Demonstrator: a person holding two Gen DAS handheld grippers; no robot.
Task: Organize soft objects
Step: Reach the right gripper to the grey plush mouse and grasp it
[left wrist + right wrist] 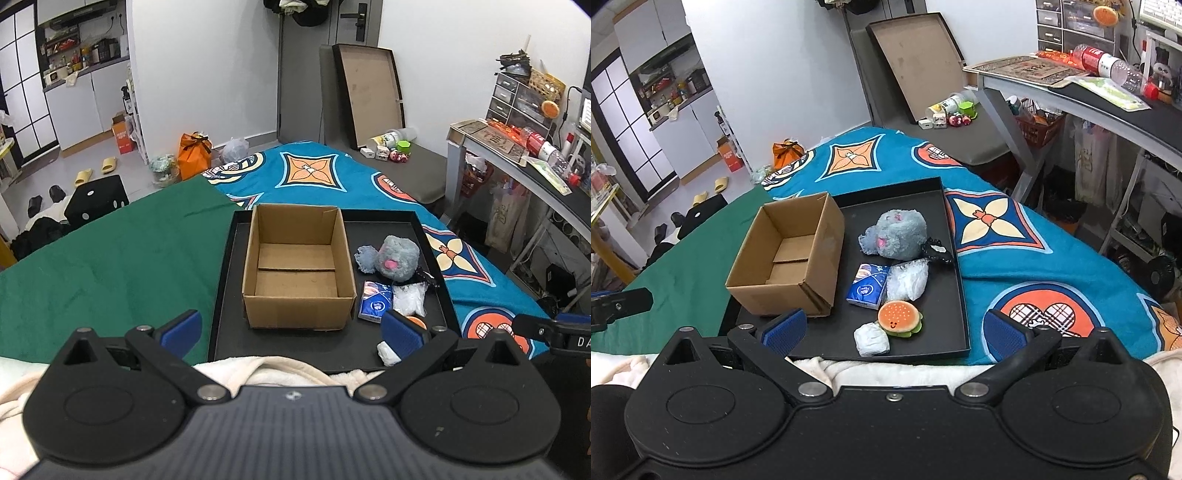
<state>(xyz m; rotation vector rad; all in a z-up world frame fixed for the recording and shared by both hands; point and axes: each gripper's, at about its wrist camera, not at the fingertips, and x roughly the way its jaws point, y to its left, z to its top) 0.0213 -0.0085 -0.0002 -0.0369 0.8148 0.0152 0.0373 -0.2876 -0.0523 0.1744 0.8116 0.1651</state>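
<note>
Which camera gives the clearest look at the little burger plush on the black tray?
The right wrist view: the burger plush lies fully visible near the tray's front edge, bun, smiling face and green rim all showing. In the left wrist view only an orange sliver peeks out behind a blue pad of the left tongs.

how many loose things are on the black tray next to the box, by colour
Grey: 1, the plush toy
Blue: 1, the tissue pack
Clear: 1, the plastic bag
Black: 1, the small lacy item
Orange: 1, the burger toy
White: 1, the wrapped wad
Total: 6, all on the black tray beside the empty cardboard box
</note>
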